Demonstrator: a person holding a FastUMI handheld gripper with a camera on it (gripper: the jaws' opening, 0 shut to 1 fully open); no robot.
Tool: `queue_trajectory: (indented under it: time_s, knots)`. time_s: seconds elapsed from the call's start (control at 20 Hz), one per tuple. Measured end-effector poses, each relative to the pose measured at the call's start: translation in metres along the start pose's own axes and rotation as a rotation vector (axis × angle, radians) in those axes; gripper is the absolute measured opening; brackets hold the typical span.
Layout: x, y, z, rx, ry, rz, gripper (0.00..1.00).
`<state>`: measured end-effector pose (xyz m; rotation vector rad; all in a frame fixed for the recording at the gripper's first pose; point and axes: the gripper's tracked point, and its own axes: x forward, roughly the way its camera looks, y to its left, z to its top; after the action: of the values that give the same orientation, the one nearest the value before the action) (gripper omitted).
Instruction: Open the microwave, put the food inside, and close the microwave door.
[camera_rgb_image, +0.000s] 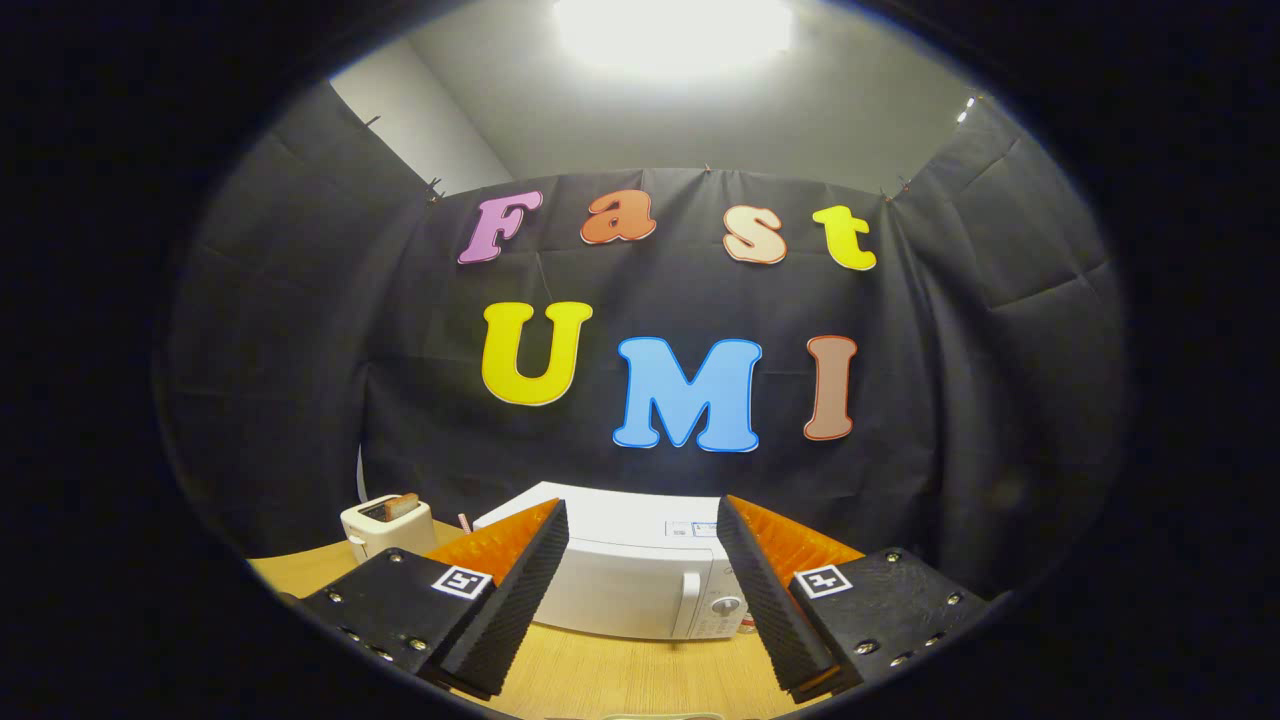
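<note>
Gripper (640, 560) spread wide and holding nothing, white microwave (625, 585) on the wooden table (620, 675) just ahead between the fingers, door apparently closed, white toaster (388, 525) beyond the left finger with what may be bread in its slot

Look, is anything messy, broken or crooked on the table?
Nothing stands out. The white microwave sits flat on the wooden table with its door shut, seen between the open, empty jaws of the gripper. The toaster beside it stands upright with toast poking out.
</note>
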<state>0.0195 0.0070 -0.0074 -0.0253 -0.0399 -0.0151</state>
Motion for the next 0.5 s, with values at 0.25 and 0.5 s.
queue_trajectory:
  time_s: [0.25,0.5]
  knots:
    - [0.019,-0.005,-0.039,0.011,0.045,-0.005,0.95]
    - [0.046,-0.015,-0.091,0.024,0.096,-0.021,0.95]
